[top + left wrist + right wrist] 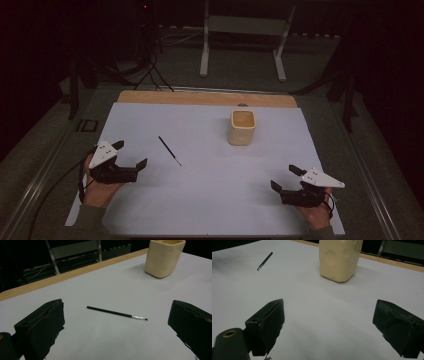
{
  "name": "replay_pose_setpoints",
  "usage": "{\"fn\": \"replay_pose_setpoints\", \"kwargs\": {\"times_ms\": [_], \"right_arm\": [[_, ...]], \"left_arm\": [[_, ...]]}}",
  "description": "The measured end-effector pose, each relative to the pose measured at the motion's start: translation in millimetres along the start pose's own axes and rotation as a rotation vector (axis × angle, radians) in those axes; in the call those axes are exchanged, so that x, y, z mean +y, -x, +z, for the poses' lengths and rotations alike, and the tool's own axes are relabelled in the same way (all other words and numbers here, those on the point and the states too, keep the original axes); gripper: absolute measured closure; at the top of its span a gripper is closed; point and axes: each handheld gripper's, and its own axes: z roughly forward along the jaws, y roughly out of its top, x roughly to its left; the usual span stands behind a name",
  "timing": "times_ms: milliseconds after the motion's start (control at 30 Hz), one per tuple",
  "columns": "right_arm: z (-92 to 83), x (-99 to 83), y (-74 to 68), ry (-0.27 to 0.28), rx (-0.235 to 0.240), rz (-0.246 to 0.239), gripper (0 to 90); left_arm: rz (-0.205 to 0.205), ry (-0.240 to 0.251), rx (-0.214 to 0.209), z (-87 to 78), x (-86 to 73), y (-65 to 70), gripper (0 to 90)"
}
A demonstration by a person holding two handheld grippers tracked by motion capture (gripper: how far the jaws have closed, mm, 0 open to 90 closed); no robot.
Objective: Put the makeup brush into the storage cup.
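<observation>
On white sheet (210, 190) covering wooden table (150, 97): thin black paintbrush with metal ferrule (169, 150) lies flat, left of centre, bristle tip toward person. Cream squarish ceramic cup (242, 127) stands upright farther back, right of centre, well apart from brush. Left gripper (131, 157) near sheet's left edge, jaws wide apart, holding nothing; brush (116, 313) lies ahead between them, untouched. Right gripper (284, 177) near front right corner, jaws wide apart, holding nothing, facing cup (339, 258); brush (264, 261) far off to its left.

Overhead plus two low views, shared cup (243, 127)
</observation>
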Motion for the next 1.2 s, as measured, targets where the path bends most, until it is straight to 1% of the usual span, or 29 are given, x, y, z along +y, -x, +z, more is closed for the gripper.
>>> {"fn": "replay_pose_setpoints", "kwargs": {"times_ms": [133, 233, 367, 667, 900, 1200], "right_arm": [[-0.1, 0.0, 0.2, 0.000, 0.001, -0.001, 10.4], [0.3, -0.1, 0.1, -0.003, 0.002, 0.000, 10.4], [0.5, -0.2, 0.1, -0.004, 0.003, -0.001, 10.4], [0.5, -0.1, 0.2, -0.006, 0.004, -0.002, 10.4], [0.2, -0.1, 0.4, -0.005, 0.005, -0.002, 10.4], [0.1, -0.2, 0.9, -0.005, 0.005, -0.001, 10.4]], "left_arm": [[0.007, -0.006, -0.004, 5.8, 4.9, -0.1, 1.5], [0.007, -0.011, -0.017, 10.5, 8.0, -0.1, 1.5], [0.014, -0.018, -0.024, 16.6, 11.7, 0.6, 1.5], [0.009, 0.002, -0.040, 28.3, 19.5, 4.3, 1.5], [0.011, -0.002, -0.049, 36.7, 24.5, 6.3, 1.5], [0.013, 0.001, -0.052, 46.0, 35.4, 4.6, 1.5]]}}
